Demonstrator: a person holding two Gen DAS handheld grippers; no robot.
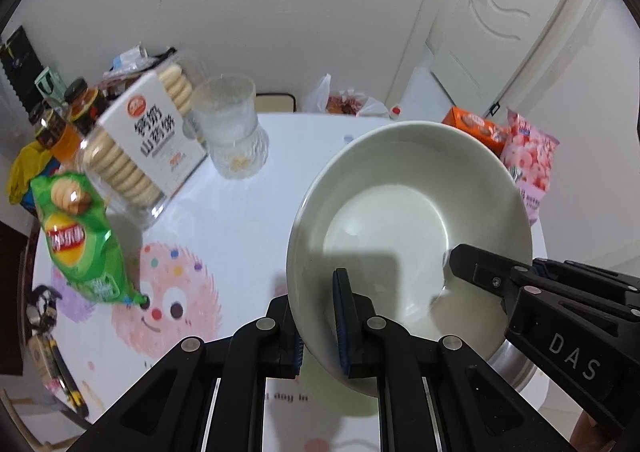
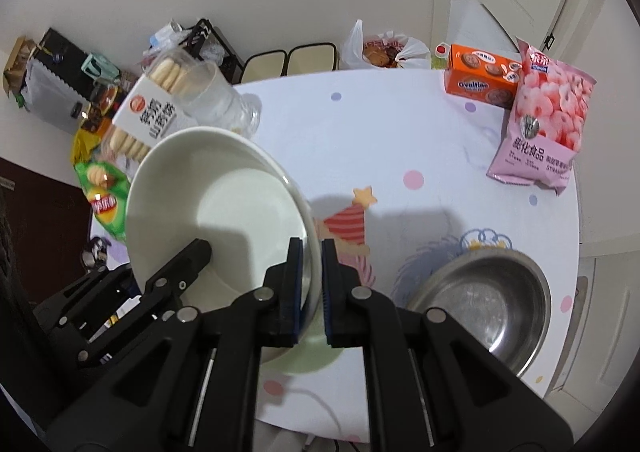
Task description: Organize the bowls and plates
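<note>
A white ceramic bowl (image 1: pixel 400 212) (image 2: pixel 224 196) hangs tilted above the round table, held from both sides. My left gripper (image 1: pixel 316 304) is shut on its near rim, one finger inside the bowl and one outside. My right gripper (image 2: pixel 312 252) is shut on the opposite rim in the same way. Each wrist view also shows the other tool: the right gripper (image 1: pixel 460 260) reaches into the bowl from the right, and the left gripper (image 2: pixel 200 248) comes in from the left. A steel bowl (image 2: pixel 480 300) stands empty on the table at the lower right, partly hidden under the white bowl in the left wrist view.
On the table's left side are a green chips bag (image 1: pixel 80 240), a biscuit box (image 1: pixel 148 140) and a glass cup (image 1: pixel 232 124). An orange biscuit box (image 2: pixel 480 76) and a pink snack bag (image 2: pixel 544 116) sit at the far right. Chairs (image 2: pixel 288 60) stand behind the table.
</note>
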